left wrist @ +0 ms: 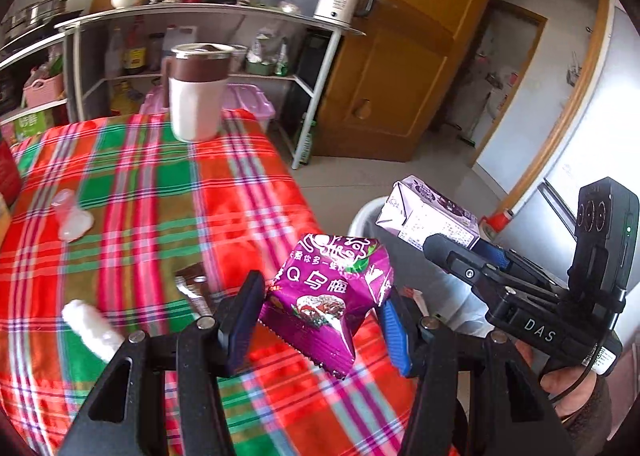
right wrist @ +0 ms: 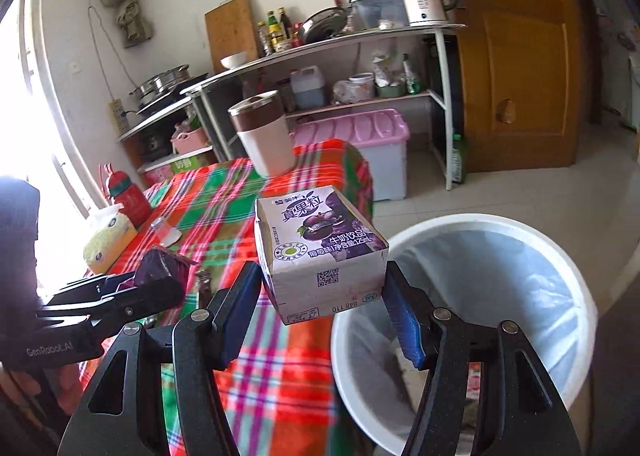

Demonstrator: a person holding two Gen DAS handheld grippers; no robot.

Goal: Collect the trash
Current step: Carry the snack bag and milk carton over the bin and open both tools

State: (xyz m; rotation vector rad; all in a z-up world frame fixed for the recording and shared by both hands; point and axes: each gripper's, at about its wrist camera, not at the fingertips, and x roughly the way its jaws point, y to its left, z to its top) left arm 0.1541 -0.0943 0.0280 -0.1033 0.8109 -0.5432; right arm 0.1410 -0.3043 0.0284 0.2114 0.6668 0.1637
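My left gripper (left wrist: 320, 320) is shut on a purple snack packet (left wrist: 326, 296) and holds it above the plaid tablecloth (left wrist: 160, 192) near the table's right edge. My right gripper (right wrist: 320, 308) is shut on a small purple-and-white milk carton (right wrist: 320, 248), held in the air just left of the white lined trash bin (right wrist: 480, 296). The carton (left wrist: 428, 216) and the right gripper (left wrist: 480, 268) also show in the left wrist view, over the bin's rim (left wrist: 364, 212). The left gripper with its packet (right wrist: 160, 264) shows at the left of the right wrist view.
On the table stand a brown-and-white mug (left wrist: 196, 92), an upturned clear cup (left wrist: 72, 216), a white roll (left wrist: 94, 330), a small wrapper (left wrist: 192, 288), a red bottle (right wrist: 126, 192) and a yellow tub (right wrist: 106, 240). A shelf (right wrist: 320, 52), pink bin (right wrist: 360, 136) and wooden door (right wrist: 516, 56) stand behind.
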